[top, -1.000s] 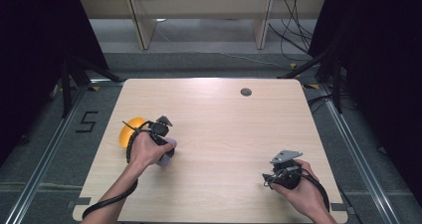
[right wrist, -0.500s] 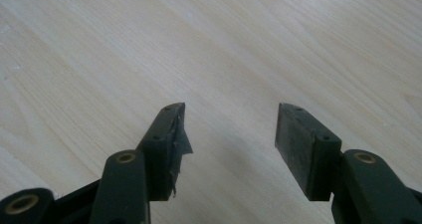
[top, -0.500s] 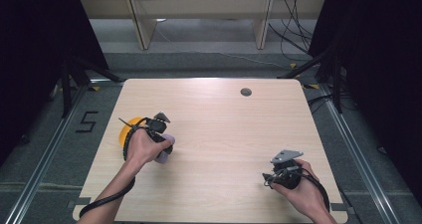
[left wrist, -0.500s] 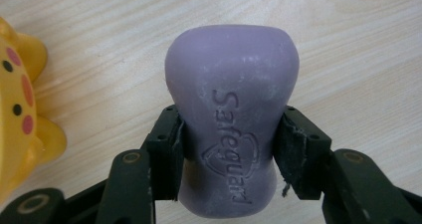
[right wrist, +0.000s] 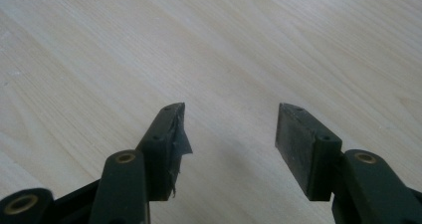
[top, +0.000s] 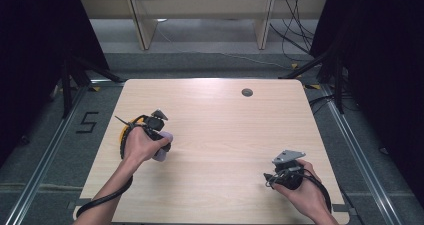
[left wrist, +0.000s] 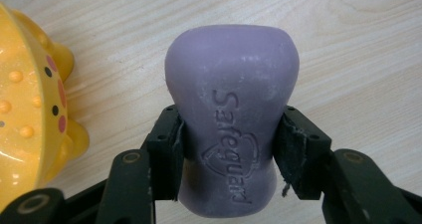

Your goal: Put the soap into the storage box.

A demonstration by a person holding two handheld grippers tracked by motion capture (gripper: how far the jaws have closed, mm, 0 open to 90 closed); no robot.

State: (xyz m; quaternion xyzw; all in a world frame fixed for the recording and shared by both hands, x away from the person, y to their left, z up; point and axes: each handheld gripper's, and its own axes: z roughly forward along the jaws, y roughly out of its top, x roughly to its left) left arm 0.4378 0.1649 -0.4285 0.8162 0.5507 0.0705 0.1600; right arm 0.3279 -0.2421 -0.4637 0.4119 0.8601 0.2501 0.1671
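A purple bar of soap (left wrist: 231, 119), stamped with a brand name, sits pinched between the two black jaws of my left gripper (left wrist: 229, 149). In the high view the soap (top: 164, 152) pokes out under my left hand at the table's left side. Beside it lies a yellow dish with coloured dots (left wrist: 30, 99), partly hidden by the hand in the high view (top: 123, 132). My right gripper (right wrist: 229, 144) hovers over bare wood with its jaws apart and nothing between them; in the high view it (top: 272, 177) is near the front right of the table.
The light wooden table (top: 225, 130) has a small dark round hole (top: 247, 92) near its far edge. Cables trail from both grippers. Shelf legs and loose wires stand on the floor beyond the table, with dark frames at both sides.
My left hand has shifted a little toward the front with the soap held. The right gripper has stayed in place.
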